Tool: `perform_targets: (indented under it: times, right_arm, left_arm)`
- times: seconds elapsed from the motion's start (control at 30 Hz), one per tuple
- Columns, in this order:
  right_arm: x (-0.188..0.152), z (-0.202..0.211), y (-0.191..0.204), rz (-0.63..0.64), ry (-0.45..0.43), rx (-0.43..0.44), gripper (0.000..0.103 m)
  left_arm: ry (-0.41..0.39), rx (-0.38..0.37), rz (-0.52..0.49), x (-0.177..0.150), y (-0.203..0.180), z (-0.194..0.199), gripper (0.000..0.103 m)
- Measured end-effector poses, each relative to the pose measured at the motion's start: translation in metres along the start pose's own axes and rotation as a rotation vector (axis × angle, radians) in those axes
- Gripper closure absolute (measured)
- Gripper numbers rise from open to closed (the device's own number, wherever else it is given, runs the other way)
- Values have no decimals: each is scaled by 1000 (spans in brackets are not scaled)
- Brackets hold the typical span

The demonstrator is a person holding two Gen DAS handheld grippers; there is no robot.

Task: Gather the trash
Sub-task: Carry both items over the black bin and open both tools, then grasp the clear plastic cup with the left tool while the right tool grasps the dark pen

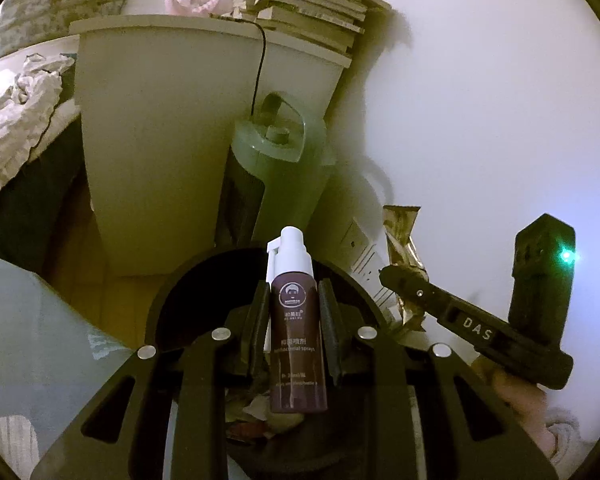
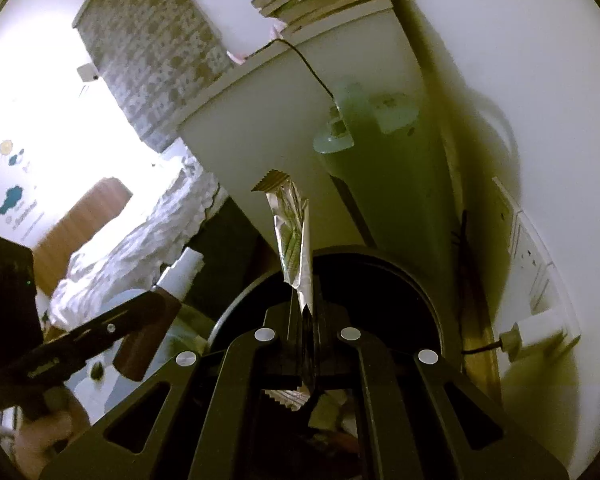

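Observation:
My left gripper (image 1: pixel 294 292) is shut on a dark purple spray bottle (image 1: pixel 298 344) with a white nozzle, held upright over the round black trash bin (image 1: pixel 168 300). Crumpled trash (image 1: pixel 256 412) lies inside the bin below it. My right gripper (image 2: pixel 306 308) is shut on a long silver-green foil wrapper (image 2: pixel 292 236), held upright over the same bin (image 2: pixel 420 284). The right gripper (image 1: pixel 384 274) with its wrapper (image 1: pixel 402 232) shows at the right of the left wrist view. The left gripper (image 2: pixel 156 300) and the bottle (image 2: pixel 180 276) show at the left of the right wrist view.
A white cabinet (image 1: pixel 160 140) stands behind the bin, with stacked books (image 1: pixel 308 4) on top. A pale green appliance (image 1: pixel 276 168) with a black cord (image 1: pixel 260 64) stands beside it. A bed with white bedding (image 2: pixel 140 248) lies to the left. A wall socket strip (image 2: pixel 536 264) is at the right.

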State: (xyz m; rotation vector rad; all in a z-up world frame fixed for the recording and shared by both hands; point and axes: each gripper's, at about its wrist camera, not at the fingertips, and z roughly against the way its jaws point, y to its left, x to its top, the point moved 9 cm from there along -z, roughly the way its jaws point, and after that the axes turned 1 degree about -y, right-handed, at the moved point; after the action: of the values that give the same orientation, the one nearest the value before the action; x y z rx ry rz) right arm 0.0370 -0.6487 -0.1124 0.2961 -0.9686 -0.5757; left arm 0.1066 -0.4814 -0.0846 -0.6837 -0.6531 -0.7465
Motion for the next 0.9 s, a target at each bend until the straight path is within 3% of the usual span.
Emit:
perform_targets:
  times: [0.63, 0.7, 0.77, 0.83, 0.87, 0.9]
  right_arm:
    - [-2, -10, 6, -4, 26, 0, 99]
    - [-2, -10, 5, -11, 26, 2, 91]
    - [-1, -9, 3, -24, 21, 2, 72]
    - [2, -6, 1, -39, 2, 4, 52]
    - [3, -4, 0, -46, -11, 5, 46]
    - [4, -3, -1, -50, -17, 4, 45]
  left_arm:
    - [42, 5, 14, -5, 4, -22, 78]
    - [48, 17, 15, -6, 5, -23, 76]
    - [54, 24, 25, -6, 7, -24, 75]
    - [56, 36, 31, -6, 9, -23, 58]
    - [52, 49, 31, -5, 10, -22, 37]
    - [38, 65, 30, -4, 11, -18, 25]
